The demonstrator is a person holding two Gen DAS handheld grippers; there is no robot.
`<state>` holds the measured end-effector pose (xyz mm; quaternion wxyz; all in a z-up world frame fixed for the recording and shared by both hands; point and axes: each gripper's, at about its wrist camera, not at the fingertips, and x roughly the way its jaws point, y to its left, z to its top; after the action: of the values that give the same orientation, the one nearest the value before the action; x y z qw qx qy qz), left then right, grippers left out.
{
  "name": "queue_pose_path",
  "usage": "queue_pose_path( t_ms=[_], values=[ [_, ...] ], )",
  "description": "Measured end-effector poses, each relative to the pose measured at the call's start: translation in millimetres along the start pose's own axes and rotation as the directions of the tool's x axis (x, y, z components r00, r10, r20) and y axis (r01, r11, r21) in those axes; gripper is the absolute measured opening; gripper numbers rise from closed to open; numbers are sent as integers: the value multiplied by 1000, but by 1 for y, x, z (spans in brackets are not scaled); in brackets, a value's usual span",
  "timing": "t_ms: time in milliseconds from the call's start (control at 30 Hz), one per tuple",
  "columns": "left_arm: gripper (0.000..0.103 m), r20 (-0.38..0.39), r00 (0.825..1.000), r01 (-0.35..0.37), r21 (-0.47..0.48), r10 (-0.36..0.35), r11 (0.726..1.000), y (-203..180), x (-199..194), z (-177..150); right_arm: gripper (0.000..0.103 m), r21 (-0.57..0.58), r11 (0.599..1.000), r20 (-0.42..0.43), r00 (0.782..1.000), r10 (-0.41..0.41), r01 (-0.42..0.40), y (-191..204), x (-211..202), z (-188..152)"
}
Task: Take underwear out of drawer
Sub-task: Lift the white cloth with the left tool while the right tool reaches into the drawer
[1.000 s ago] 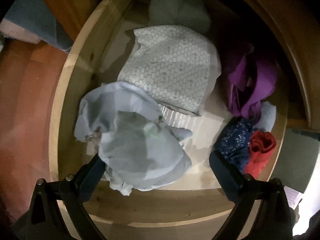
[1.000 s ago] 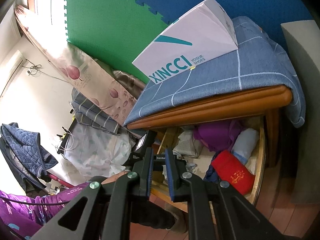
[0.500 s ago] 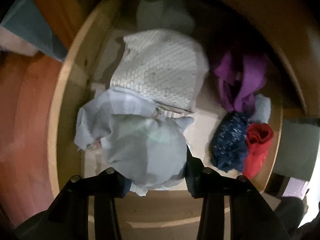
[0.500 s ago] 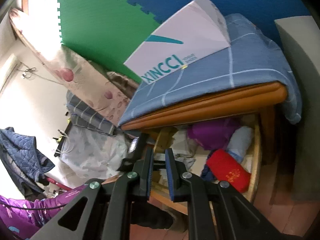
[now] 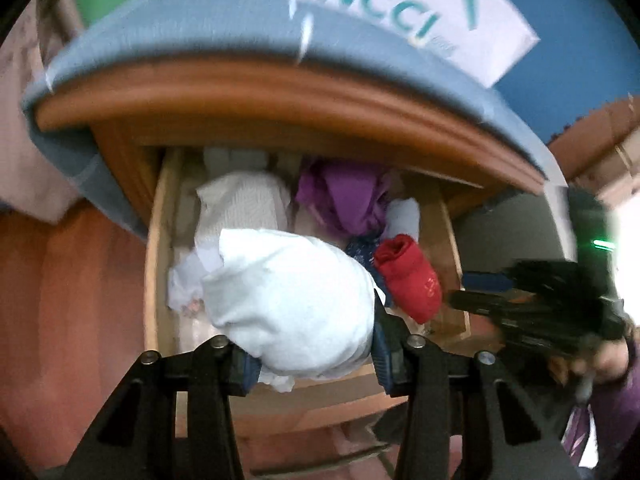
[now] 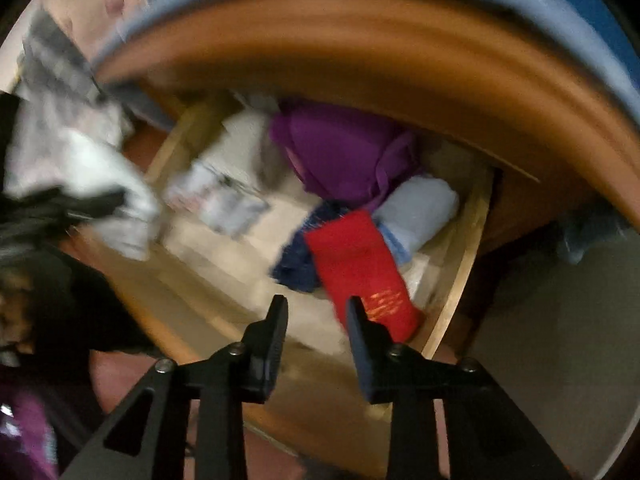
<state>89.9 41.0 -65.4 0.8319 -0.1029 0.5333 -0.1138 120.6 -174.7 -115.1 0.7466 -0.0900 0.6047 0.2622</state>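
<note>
Above the open drawer (image 5: 154,248), my left gripper (image 5: 316,354) is clamped on a pale bundled pair of underwear (image 5: 292,304), held over the drawer's front edge. Inside I see a white patterned garment (image 5: 244,204), purple fabric (image 5: 344,200) and a red folded piece (image 5: 412,280) (the right view is badly blurred). My right gripper (image 6: 316,316) hangs over the red piece, jaws opening, nothing between them.

L jaws clamped pale underwear (image 5: 292,304), lifted | R jaws opening, lowered
</note>
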Motion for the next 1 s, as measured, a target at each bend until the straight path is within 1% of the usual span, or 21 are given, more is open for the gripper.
queue_pose_path(
  t_ms=[33,200,267,333,367,400,433,500,567,633,700,733,800,900,1000],
  values=[
    [41,18,1000,1,21,-1,1000,-1,-5,0,31,-27,999,-35,999,-32,31,2,13,3],
    [41,111,994,-32,124,19,992,-16,-27,-4,32,-101,990,-114,987,-110,99,4,48,13],
    [42,144,989,-60,161,37,985,-24,-32,-6,32,-95,989,-159,979,-123,109,1,60,15],
    [42,159,986,-73,186,43,980,-30,-39,-6,32,-91,990,-174,977,-125,111,-1,69,16],
    [42,163,986,-75,191,44,979,-32,-40,-7,30,-91,991,-175,978,-114,99,-1,71,16],
    [42,165,985,-77,194,45,978,-33,-41,-6,6,-89,992,-179,978,-106,91,-1,72,15],
    [42,168,985,-81,201,48,976,-35,-41,-7,0,-86,992,-193,975,-112,97,-1,74,14],
    [42,181,982,-100,214,61,972,-40,-44,-8,0,-90,991,-193,974,-116,100,0,76,12],
    [42,192,978,-121,232,77,965,-44,-47,-10,0,-126,986,-160,979,-126,106,7,69,11],
    [42,198,976,-135,243,87,961,-47,-49,-12,0,-105,991,-132,986,-99,86,8,58,12],
    [42,204,975,-142,247,92,958,-48,-50,-13,0,-51,998,-102,993,-52,47,5,43,13],
    [42,209,973,-148,249,96,957,-49,-52,-14,0,-13,1000,-78,997,-4,3,3,32,13],
    [42,220,970,-157,252,101,955,-51,-54,-14,0,33,998,-42,997,61,-59,0,16,11],
    [42,230,967,-165,255,107,953,-54,-58,-14,0,95,981,32,986,165,-168,-1,-11,6],
    [42,237,965,-174,256,113,951,-57,-61,-14,0,141,955,107,963,248,-262,1,-32,-2]
  ],
)
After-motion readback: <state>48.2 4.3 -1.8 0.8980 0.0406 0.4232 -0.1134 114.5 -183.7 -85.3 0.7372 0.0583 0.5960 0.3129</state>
